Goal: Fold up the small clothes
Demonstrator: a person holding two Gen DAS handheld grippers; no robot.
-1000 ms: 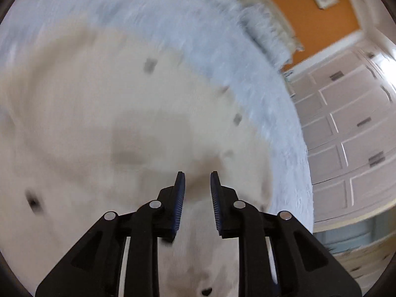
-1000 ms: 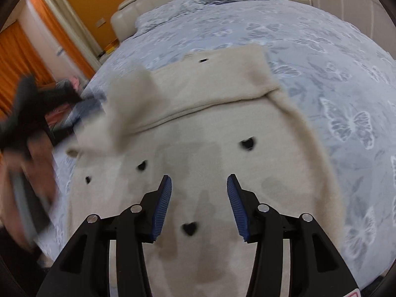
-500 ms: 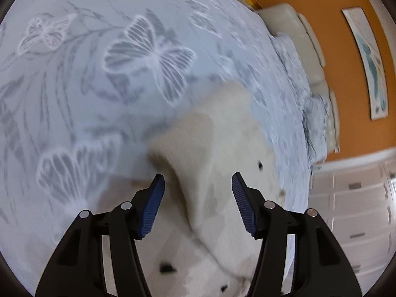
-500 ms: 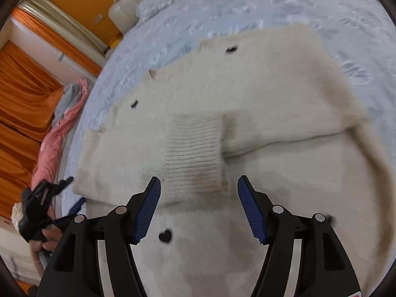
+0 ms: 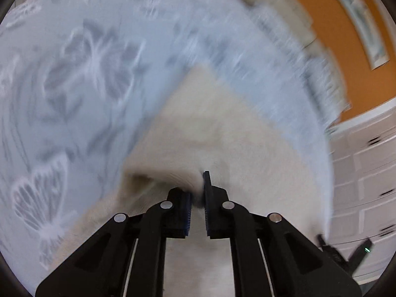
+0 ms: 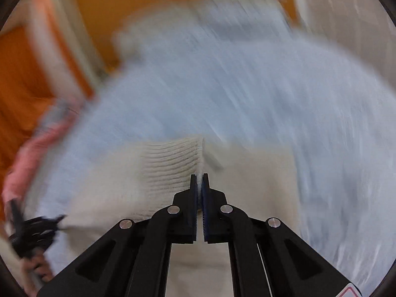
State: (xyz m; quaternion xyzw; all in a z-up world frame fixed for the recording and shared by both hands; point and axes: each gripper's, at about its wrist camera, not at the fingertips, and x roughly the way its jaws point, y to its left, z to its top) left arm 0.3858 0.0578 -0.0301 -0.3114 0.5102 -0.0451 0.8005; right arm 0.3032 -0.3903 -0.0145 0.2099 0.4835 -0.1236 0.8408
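Pinching the sweater (image 6: 170, 165) at its ribbed cuff, my right gripper (image 6: 199, 180) is closed; left gripper (image 5: 198, 193), nearly closed, nips its soft, limp knit near the bed (image 5: 74, 74) edge.

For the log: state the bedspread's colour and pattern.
Pale blue bedspread with white-and-grey butterflies, clearest in the left wrist view.
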